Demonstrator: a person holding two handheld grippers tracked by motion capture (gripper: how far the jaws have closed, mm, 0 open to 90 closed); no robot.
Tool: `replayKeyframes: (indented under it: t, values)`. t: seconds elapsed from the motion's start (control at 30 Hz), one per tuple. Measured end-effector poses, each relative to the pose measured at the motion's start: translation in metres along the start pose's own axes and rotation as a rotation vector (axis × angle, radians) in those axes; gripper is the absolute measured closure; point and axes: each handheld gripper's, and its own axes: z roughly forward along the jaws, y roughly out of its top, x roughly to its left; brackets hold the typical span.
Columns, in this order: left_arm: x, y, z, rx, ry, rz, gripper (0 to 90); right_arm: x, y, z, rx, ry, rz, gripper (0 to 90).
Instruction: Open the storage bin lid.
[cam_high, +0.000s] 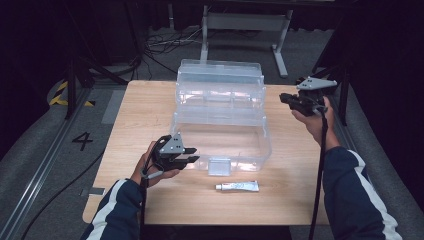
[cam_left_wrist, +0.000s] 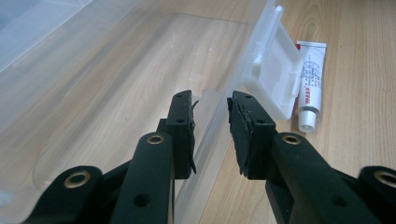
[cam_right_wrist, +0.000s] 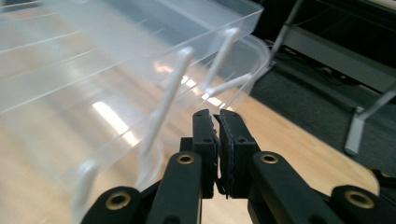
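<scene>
A clear plastic box (cam_high: 222, 137) stands open at the middle of a wooden table (cam_high: 125, 125), its lid (cam_high: 220, 82) raised at the far side and its hinged latch (cam_high: 219, 166) hanging at the middle of the near wall. A small white tube (cam_high: 237, 186) with red print lies on the table just near of the latch, apart from the box, with its cap pointing left.

The left gripper (cam_high: 189, 155) is held at the near left corner of the box. In the left gripper view its jaws stand a narrow gap apart with the box's near wall (cam_left_wrist: 212, 126) running up between them; one pad lies inside the box and the other outside. The left gripper's pads (cam_left_wrist: 243, 128) do not visibly press on the wall, and a strip of open space shows on each side of it. In that view the latch (cam_left_wrist: 273, 77) and the tube (cam_left_wrist: 310, 84) lie beyond the jaws to the right.

The right gripper (cam_high: 286, 97) is held above the far right part of the table, just beside the right end of the lid and apart from it. In the right gripper view its jaws are closed together with nothing between them, and the lid's clear rim (cam_right_wrist: 196, 70) passes to their left, blurred.
</scene>
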Motion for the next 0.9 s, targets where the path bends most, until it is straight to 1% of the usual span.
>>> replayKeyframes:
  t: [0.03,0.1,0.17,0.23,0.3,0.33,0.37,0.4,0.47,0.5,0.53,0.57,0.6,0.63,0.67,0.7,0.73,0.83,0.9]
  values:
    - [0.000,0.000,0.000,0.000,0.000,0.000,70.7,0.004,-0.006,-0.006,0.005,0.026,-0.002,85.5]
    - [0.000,0.000,0.000,-0.001,0.000,-0.001,70.6,0.013,-0.017,-0.015,0.013,0.037,-0.032,85.2]
    - [0.000,0.000,0.000,-0.002,-0.002,-0.003,70.6,0.021,-0.030,-0.025,0.010,0.074,-0.035,84.8]
    - [0.000,0.000,0.000,-0.003,-0.004,-0.005,70.6,0.028,-0.041,-0.033,0.013,0.090,-0.046,84.4]
    - [0.001,0.000,0.000,-0.004,-0.007,-0.012,70.6,0.033,-0.052,-0.040,0.016,0.122,-0.046,84.3]
    - [0.001,0.000,0.000,-0.002,-0.010,-0.012,70.5,0.037,-0.057,-0.042,0.028,0.128,-0.057,84.2]
    - [0.001,0.001,0.000,0.002,-0.014,-0.015,70.6,0.039,-0.061,-0.043,0.041,0.143,-0.060,84.1]
    - [0.002,0.001,0.000,0.006,-0.018,-0.014,70.7,0.042,-0.066,-0.045,0.060,0.174,-0.079,83.9]
    - [0.002,0.001,0.000,0.007,-0.020,-0.016,70.8,0.048,-0.072,-0.047,0.076,0.188,-0.103,84.1]
    - [0.002,0.001,0.000,0.008,-0.020,-0.016,70.8,0.050,-0.076,-0.049,0.078,0.215,-0.100,84.4]
    - [0.002,0.001,0.000,0.008,-0.020,-0.016,70.8,0.055,-0.079,-0.051,0.085,0.240,-0.110,84.4]
    - [0.002,0.001,0.000,0.008,-0.019,-0.017,70.7,0.059,-0.082,-0.052,0.093,0.247,-0.125,84.4]
    - [0.002,0.001,0.000,0.008,-0.019,-0.017,70.7,0.059,-0.082,-0.052,0.093,0.247,-0.125,84.4]
    - [0.002,0.001,0.000,0.008,-0.018,-0.017,70.7,0.069,-0.086,-0.052,0.117,0.264,-0.152,85.1]
    - [0.002,0.001,0.000,0.007,-0.017,-0.016,70.6,0.073,-0.087,-0.053,0.126,0.269,-0.157,85.2]
    - [0.001,0.001,0.000,0.007,-0.015,-0.016,70.7,0.078,-0.090,-0.053,0.132,0.288,-0.164,85.2]
    - [0.001,0.001,0.000,0.007,-0.015,-0.016,70.6,0.078,-0.090,-0.053,0.132,0.288,-0.164,85.2]
    - [-0.001,0.002,0.002,0.007,-0.013,-0.012,70.8,0.094,-0.095,-0.054,0.150,0.336,-0.180,84.3]
    - [-0.002,0.004,0.003,0.007,-0.013,-0.004,71.2,0.103,-0.097,-0.054,0.166,0.352,-0.201,82.6]
